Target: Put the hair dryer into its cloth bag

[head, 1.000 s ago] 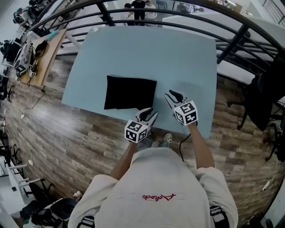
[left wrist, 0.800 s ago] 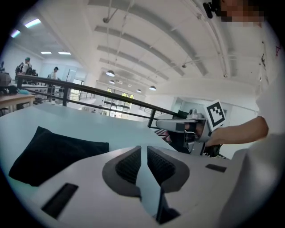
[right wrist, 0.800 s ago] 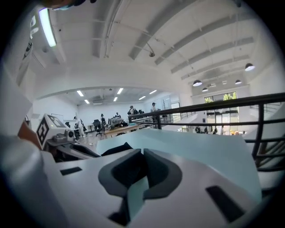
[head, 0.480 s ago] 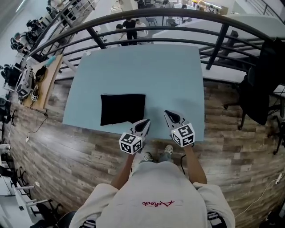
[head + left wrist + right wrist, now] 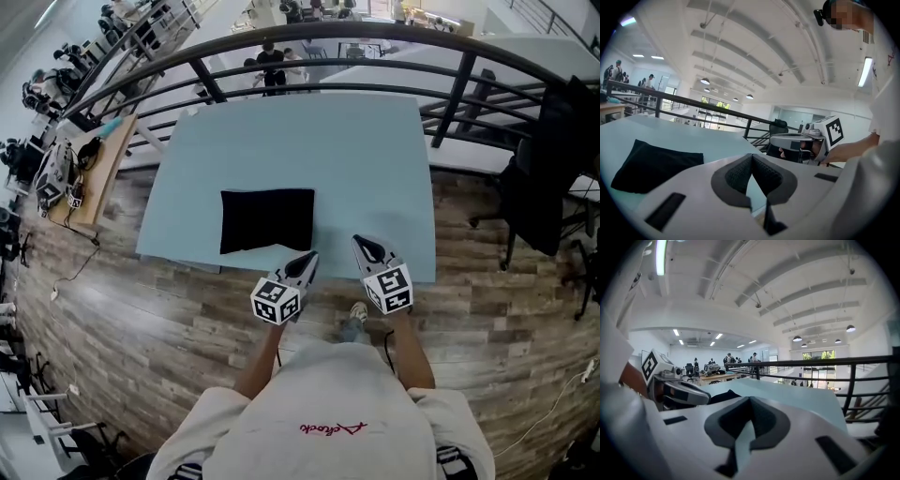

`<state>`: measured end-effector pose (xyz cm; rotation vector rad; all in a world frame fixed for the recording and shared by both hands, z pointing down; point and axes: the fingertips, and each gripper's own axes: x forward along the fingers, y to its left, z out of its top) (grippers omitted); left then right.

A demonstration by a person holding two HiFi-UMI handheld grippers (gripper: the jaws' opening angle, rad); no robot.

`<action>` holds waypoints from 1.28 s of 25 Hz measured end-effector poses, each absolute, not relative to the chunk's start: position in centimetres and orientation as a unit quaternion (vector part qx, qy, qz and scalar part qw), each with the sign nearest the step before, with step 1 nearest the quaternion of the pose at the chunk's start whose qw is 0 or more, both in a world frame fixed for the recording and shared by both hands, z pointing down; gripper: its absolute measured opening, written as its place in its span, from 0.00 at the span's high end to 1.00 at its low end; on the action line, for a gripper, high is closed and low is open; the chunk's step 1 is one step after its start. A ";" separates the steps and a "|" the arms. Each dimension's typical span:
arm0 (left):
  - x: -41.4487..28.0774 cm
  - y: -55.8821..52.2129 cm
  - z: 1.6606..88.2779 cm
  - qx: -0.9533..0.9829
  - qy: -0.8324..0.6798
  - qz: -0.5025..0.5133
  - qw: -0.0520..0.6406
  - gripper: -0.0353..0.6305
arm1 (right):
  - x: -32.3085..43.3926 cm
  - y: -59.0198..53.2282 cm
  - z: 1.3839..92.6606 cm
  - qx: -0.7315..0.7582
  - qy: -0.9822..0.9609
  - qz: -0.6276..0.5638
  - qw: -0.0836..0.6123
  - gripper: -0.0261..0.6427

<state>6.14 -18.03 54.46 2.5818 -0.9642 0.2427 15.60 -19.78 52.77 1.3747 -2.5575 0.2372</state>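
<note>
Wood-plank flooring (image 5: 169, 319) surrounds a pale blue table (image 5: 356, 150) that stands against a dark metal railing (image 5: 450, 94), with people (image 5: 270, 61) standing beyond it and a cluttered workbench (image 5: 98, 127) off to the left. On the right of the table a dark garment hangs over an office chair (image 5: 544, 178).

On the table, near its front edge and left of centre, a black cloth bag (image 5: 267, 218) lies flat, its edges roughly square to the table. Whether anything is inside it cannot be told from these views.

The person, in a pale sweatshirt (image 5: 319, 412), stands at the near edge and holds both grippers out in front, side by side and apart. The left gripper (image 5: 307, 260) points toward the bag's near right corner, just short of it in the head view. Its jaws are pressed together with nothing between them. The right gripper (image 5: 364, 244) reaches over the table's front edge to the right of the bag, clear of it. Its jaws are likewise closed and empty. In each gripper view the other gripper shows alongside, with the bag on the table beyond.
</note>
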 end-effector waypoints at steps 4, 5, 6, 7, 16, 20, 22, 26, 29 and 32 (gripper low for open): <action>2.5 -14.2 54.2 0.917 -0.346 0.078 0.185 0.93 | 12.5 -16.5 52.2 0.474 -0.869 0.072 0.120 0.94; 1.7 -13.2 54.3 0.917 -0.345 0.078 0.185 0.93 | 11.8 -15.6 52.1 0.476 -0.868 0.071 0.120 0.94; 1.0 -12.2 54.4 0.917 -0.344 0.078 0.185 0.93 | 11.1 -14.6 52.0 0.478 -0.867 0.071 0.121 0.94; 0.3 -11.1 54.4 0.918 -0.342 0.078 0.186 0.93 | 10.6 -13.6 51.9 0.480 -0.866 0.070 0.122 0.94; -3.3 -2.2 54.1 0.926 -0.326 0.067 0.180 0.93 | 6.5 -4.6 51.2 0.490 -0.860 0.058 0.130 0.94; -4.4 0.2 53.4 0.928 -0.323 0.059 0.174 0.93 | 5.4 -1.8 50.6 0.493 -0.858 0.051 0.134 0.94; -4.7 1.2 53.0 0.930 -0.322 0.056 0.170 0.93 | 5.1 -0.7 49.8 0.496 -0.857 0.045 0.128 0.94; -4.8 3.2 52.3 0.933 -0.316 0.051 0.165 0.93 | 5.2 1.7 49.0 0.506 -0.853 0.039 0.122 0.94; -4.6 4.6 52.1 0.936 -0.309 0.048 0.164 0.93 | 5.5 3.4 49.3 0.517 -0.844 0.037 0.136 0.94; -4.5 6.0 52.4 0.937 -0.302 0.048 0.168 0.93 | 5.5 5.1 49.9 0.522 -0.839 0.041 0.149 0.94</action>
